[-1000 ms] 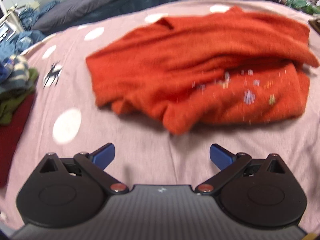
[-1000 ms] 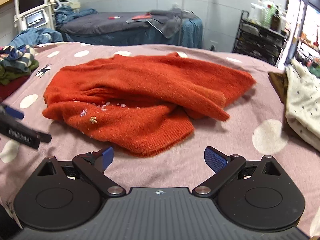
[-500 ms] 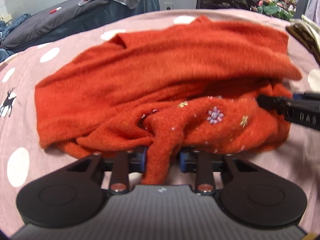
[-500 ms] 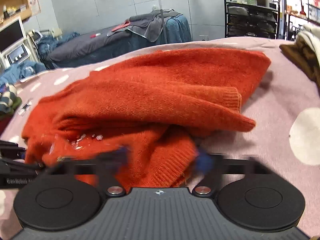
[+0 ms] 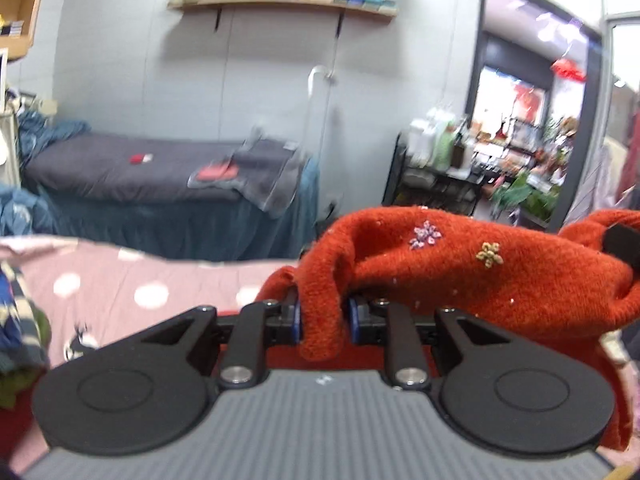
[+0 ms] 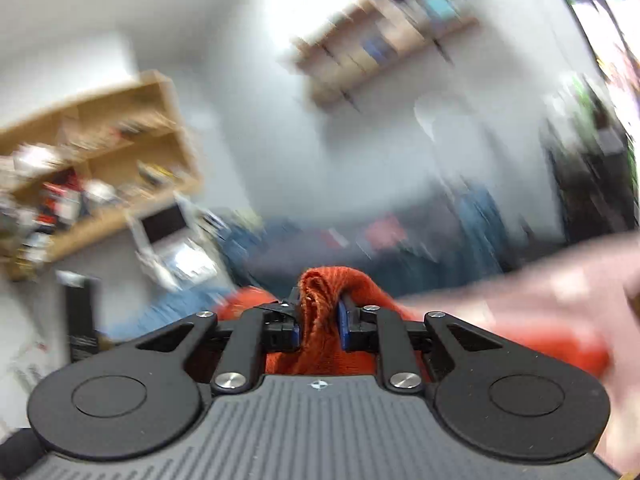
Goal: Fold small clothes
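Between both claws the orange sweater (image 5: 480, 276) stretches sideways, left claw (image 5: 323, 316) and right claw (image 6: 319, 320) each clamped on a bunched edge.

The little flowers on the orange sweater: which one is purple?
The purple flower on the orange sweater is the left, higher one; the other flower, lower right of it, is yellowish.

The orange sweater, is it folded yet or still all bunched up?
Bunched up, not folded. The orange sweater hangs crumpled between the left gripper and the right gripper, each pinching a wad of knit.
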